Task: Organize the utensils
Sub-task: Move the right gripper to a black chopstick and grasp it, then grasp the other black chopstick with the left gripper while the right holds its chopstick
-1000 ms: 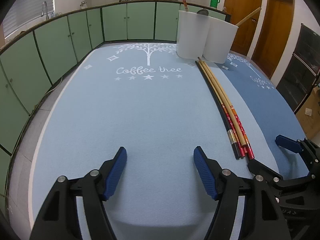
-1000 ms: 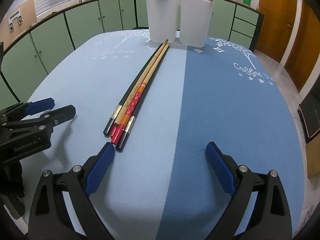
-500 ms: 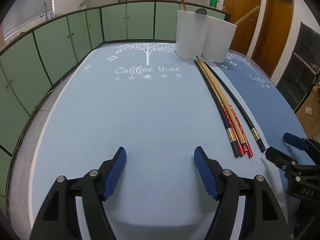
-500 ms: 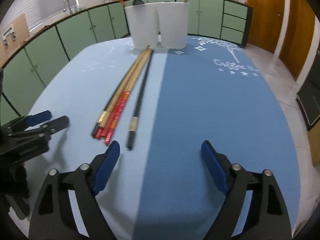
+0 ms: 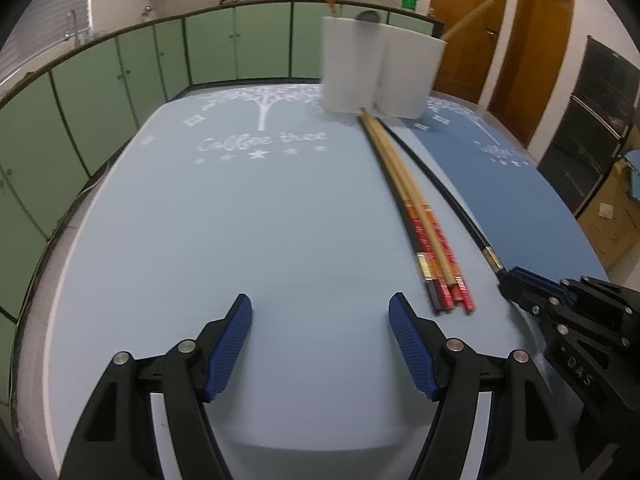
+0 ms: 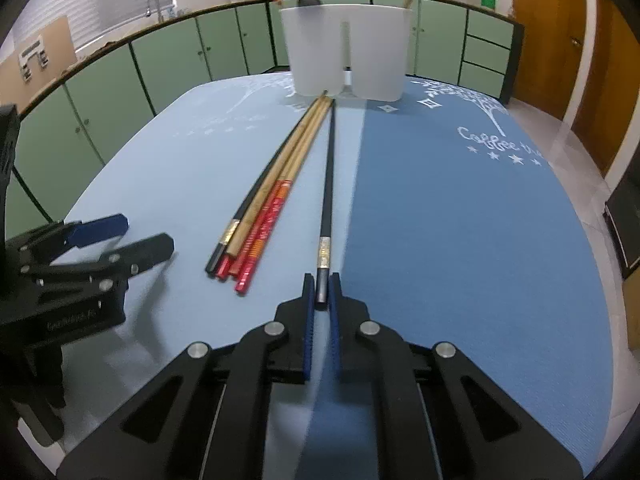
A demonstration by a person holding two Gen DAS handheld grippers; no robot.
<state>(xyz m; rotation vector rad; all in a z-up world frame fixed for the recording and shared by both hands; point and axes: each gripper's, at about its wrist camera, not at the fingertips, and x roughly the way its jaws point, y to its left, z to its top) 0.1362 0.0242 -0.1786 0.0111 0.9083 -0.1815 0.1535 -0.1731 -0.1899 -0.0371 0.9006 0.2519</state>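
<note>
Your table (image 6: 460, 220) carries 2 mats, a light blue mat (image 5: 240, 220) on the left half and a dark blue mat (image 6: 460, 240) on the right, their seam running from 6 o'clock toward 12 in the right wrist view. At 12 o'clock stands the white utensil holder (image 6: 348, 52), 2 rounded compartments side by side, with a red stick and a wooden stick leaning out of the top.

In the right wrist view your left gripper (image 5: 320, 332) sits at 9 o'clock. Its jaws are spread wide with nothing between them, hovering over the light blue mat.

Your right gripper (image 6: 321, 300) is at 6 o'clock with its jaws pinched narrow on the near end of the single black chopstick (image 6: 328, 184). That chopstick lies along the seam, its far tip pointing at the holder's base.

Just left of it, apart from it at the near end, lies the chopstick bundle (image 6: 264, 216): black, wooden and red sticks together on the light blue mat, converging toward the holder at 12 o'clock.
</note>
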